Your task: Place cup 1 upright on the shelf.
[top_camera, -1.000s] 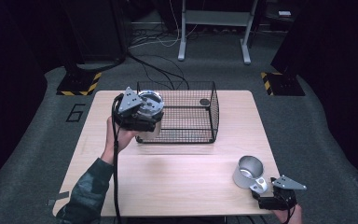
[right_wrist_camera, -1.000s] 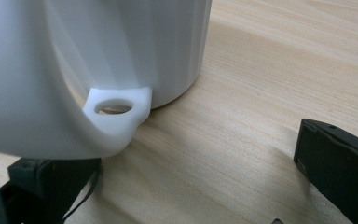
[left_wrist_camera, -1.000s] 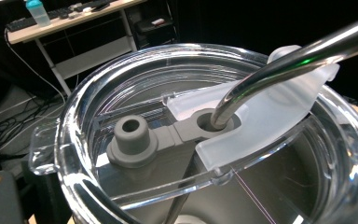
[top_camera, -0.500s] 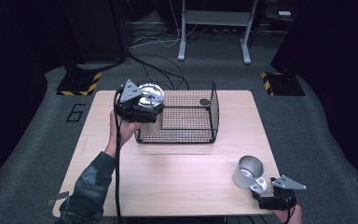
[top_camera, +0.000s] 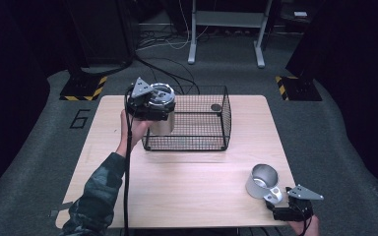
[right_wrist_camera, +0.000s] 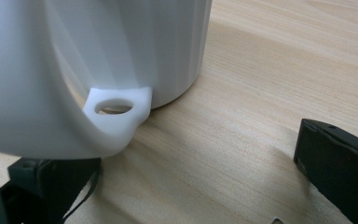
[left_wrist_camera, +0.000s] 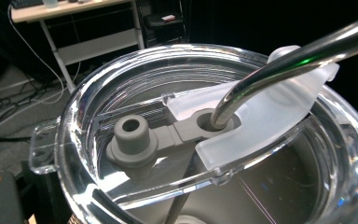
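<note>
My left gripper [top_camera: 153,110] is shut on a steel tumbler [top_camera: 163,126] and holds it off the table at the left end of a black wire basket [top_camera: 204,142]. The tumbler has a clear lid [left_wrist_camera: 121,93] with a grey stopper [left_wrist_camera: 131,140] and a metal straw [left_wrist_camera: 279,60] through it. A steel mug [top_camera: 262,180] stands at the table's front right. Just in front of it my right gripper [top_camera: 281,200] rests open. Up close, the mug's handle [right_wrist_camera: 116,112] hangs over the left jaw, and the other jaw stands far off to the right.
A small dark disc [top_camera: 216,107] lies in the basket's far right corner. The wooden table [top_camera: 197,196] is bare between basket and mug. Beyond the table are cables, a black stand with striped base [top_camera: 83,86] and a metal frame [top_camera: 226,29].
My left gripper has carried the tumbler a little to the right and farther back, over the basket's left rim. The right gripper and the mug have stayed put.
</note>
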`<state>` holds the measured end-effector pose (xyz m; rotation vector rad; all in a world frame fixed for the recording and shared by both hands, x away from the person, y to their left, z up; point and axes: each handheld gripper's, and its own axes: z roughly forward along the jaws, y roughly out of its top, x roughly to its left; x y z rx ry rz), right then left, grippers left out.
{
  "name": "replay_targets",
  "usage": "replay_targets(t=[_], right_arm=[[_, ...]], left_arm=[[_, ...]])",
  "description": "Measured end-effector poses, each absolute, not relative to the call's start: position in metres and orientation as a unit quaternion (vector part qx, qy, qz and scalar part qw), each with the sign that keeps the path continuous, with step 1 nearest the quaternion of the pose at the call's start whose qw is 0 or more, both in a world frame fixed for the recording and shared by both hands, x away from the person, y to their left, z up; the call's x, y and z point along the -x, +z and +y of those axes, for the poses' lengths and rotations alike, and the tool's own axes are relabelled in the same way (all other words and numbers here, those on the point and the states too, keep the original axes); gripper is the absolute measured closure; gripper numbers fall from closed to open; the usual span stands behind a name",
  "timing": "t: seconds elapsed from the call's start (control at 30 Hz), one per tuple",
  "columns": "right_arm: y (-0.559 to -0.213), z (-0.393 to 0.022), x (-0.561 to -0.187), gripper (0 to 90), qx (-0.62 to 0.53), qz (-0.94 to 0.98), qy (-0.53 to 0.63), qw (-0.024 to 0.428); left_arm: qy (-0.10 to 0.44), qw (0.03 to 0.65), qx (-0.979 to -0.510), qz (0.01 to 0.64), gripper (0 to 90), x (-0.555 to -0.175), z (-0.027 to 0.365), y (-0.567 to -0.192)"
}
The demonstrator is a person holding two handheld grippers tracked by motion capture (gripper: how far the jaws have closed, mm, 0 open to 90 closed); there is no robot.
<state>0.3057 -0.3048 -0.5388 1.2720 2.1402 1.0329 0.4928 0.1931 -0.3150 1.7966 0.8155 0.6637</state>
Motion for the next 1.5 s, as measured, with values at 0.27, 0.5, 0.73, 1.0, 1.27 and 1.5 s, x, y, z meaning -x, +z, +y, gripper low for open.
replay_targets(t=[0.27,0.5,0.73,1.0,1.27,1.5], right_arm=[[-0.539,-0.305,-0.306,0.1,-0.460,0.775,0.374,0.221],[-0.539,-0.305,-0.306,0.1,-0.460,0.775,0.374,0.221],[-0.539,-0.305,-0.306,0.1,-0.459,0.775,0.374,0.222],[-0.539,-0.305,-0.306,0.1,-0.459,0.774,0.375,0.222],[-0.539,-0.305,-0.306,0.1,-0.458,0.775,0.374,0.222],[-0.539,-0.305,-0.306,0.1,-0.458,0.777,0.372,0.220]], left_arm=[[0.274,0.497,-0.741,0.359,3.7,-0.512,0.190,-0.327],[0.270,0.490,-0.738,0.376,3.7,-0.528,0.186,-0.339],[0.267,0.482,-0.737,0.393,3.8,-0.542,0.182,-0.351],[0.263,0.470,-0.740,0.403,3.8,-0.553,0.181,-0.360],[0.256,0.459,-0.744,0.412,3.7,-0.560,0.174,-0.369],[0.250,0.448,-0.752,0.413,3.7,-0.566,0.168,-0.377]])
